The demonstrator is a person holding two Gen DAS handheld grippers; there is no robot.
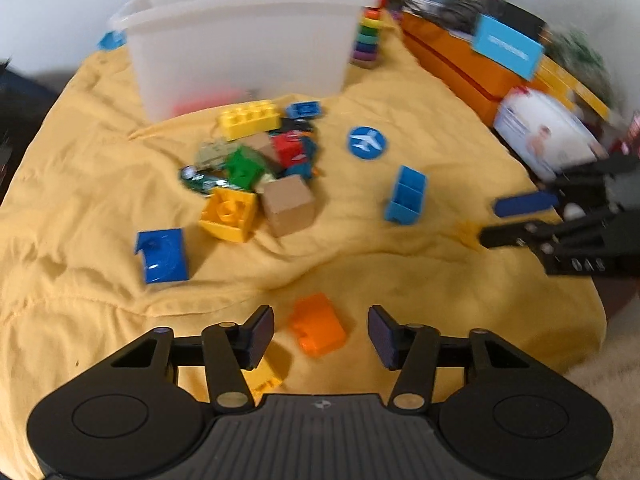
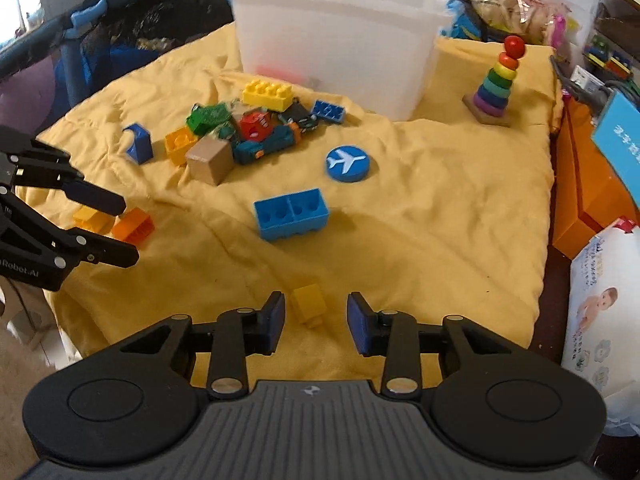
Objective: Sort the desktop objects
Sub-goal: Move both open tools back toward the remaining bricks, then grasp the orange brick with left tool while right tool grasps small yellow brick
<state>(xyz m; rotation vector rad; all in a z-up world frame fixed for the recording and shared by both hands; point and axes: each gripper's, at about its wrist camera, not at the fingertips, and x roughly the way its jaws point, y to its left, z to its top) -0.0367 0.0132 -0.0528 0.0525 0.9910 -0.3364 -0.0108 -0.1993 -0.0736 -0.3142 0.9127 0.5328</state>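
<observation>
Between your left gripper (image 1: 321,334) jaws, spread w/o contact, sat the orange brick (image 1: 317,325): light, stiff, slick; pinch flat sides. Right gripper (image 2: 316,320) likewise straddled the yellow brick (image 2: 308,304) at 12 o'clock.

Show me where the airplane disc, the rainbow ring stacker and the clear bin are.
airplane disc (image 2: 347,163), right wrist view, on its blue top face.
rainbow ring stacker (image 2: 496,84), right wrist view, on the middle rings.
clear bin (image 2: 336,44), right wrist view, on its front wall.
</observation>
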